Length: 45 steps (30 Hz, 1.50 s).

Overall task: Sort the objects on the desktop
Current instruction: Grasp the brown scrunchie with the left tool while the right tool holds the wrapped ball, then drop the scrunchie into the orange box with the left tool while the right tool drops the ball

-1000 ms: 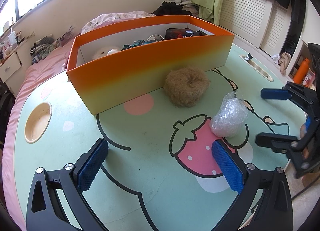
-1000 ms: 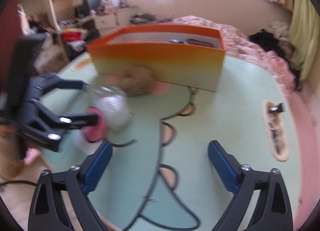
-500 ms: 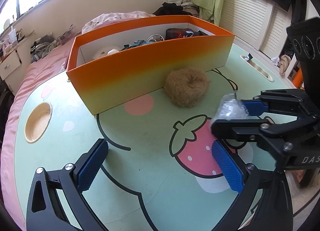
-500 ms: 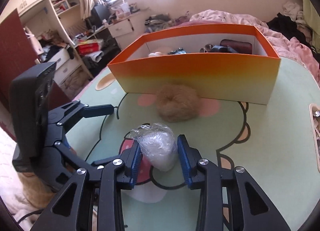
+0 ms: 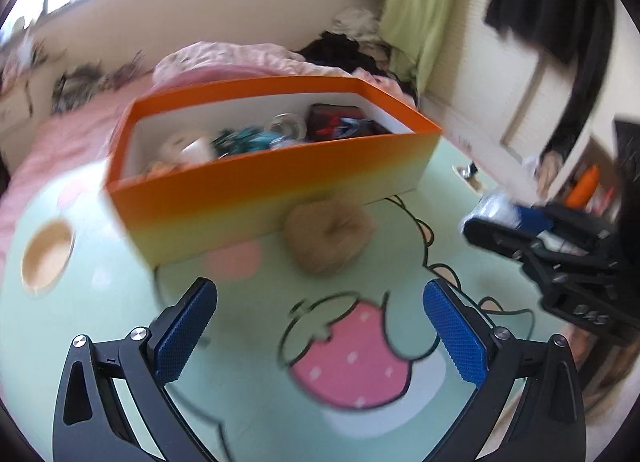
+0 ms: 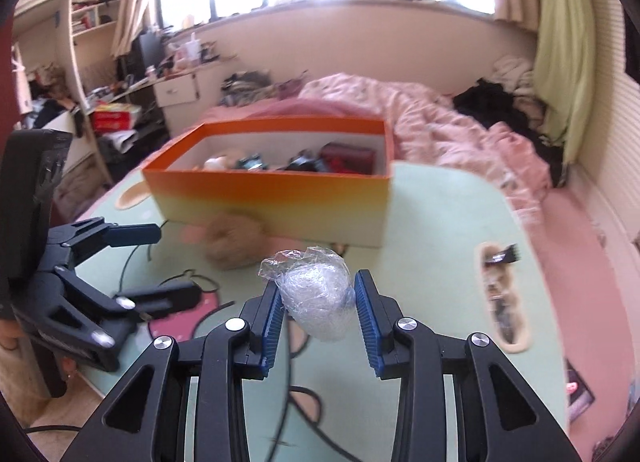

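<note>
Right gripper (image 6: 316,302): tipped down, lifted off the table (image 6: 432,222), its blue pads squeeze the crinkly plastic ball (image 6: 316,294).
Left gripper (image 5: 320,326): tipped down, jaws wide, nothing between them.

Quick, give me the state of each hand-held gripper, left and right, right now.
Left hand-held gripper: open, nothing between its pads.
Right hand-held gripper: its jaws have just been closing and are now shut on the crumpled clear plastic bundle.
</note>
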Each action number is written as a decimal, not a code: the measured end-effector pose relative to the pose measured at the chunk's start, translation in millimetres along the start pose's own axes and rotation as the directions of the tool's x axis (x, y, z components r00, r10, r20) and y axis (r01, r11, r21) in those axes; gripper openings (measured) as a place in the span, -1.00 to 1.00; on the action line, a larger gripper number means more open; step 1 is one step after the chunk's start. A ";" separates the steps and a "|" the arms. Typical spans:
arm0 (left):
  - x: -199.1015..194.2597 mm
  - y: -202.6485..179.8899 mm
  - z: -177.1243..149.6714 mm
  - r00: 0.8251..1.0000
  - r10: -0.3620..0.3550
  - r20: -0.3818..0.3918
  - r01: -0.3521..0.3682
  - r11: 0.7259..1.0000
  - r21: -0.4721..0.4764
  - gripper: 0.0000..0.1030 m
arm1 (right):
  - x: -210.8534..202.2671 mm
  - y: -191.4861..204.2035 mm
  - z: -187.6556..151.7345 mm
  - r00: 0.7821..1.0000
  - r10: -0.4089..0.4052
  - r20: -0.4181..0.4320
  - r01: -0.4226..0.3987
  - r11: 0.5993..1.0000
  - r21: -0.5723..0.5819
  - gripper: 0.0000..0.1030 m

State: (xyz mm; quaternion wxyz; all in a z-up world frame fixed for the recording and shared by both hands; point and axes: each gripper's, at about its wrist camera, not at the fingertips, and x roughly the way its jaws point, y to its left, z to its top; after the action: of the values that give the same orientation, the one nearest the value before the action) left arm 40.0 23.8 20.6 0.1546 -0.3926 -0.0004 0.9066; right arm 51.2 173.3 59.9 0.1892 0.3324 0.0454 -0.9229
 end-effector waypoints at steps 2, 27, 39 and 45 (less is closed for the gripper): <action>11.1 -13.4 7.8 0.999 0.039 -0.015 -0.038 0.998 0.045 0.84 | -3.8 -1.5 -1.1 0.999 -0.034 0.010 0.034 0.999 -0.001 -0.33; 28.9 -33.9 39.0 0.999 0.026 -0.027 -0.023 0.995 0.102 0.68 | -10.6 -24.6 -10.7 0.998 -0.064 0.018 0.063 0.997 0.049 -0.33; 15.9 -44.6 17.7 1.000 0.001 -0.030 0.004 0.985 0.173 -0.16 | -15.8 -38.0 -10.8 0.999 -0.036 0.028 0.033 0.996 0.088 -0.33; -48.5 -10.0 46.1 0.986 0.044 0.160 -0.058 0.995 0.082 -0.16 | -11.6 -19.1 24.6 0.992 0.099 0.073 -0.104 0.993 0.056 -0.33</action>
State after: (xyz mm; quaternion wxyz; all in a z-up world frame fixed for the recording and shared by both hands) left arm 41.2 25.2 88.2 0.1475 -0.3125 0.0368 0.9377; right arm 37.5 189.5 85.5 0.2273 0.3074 -0.0059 -0.9240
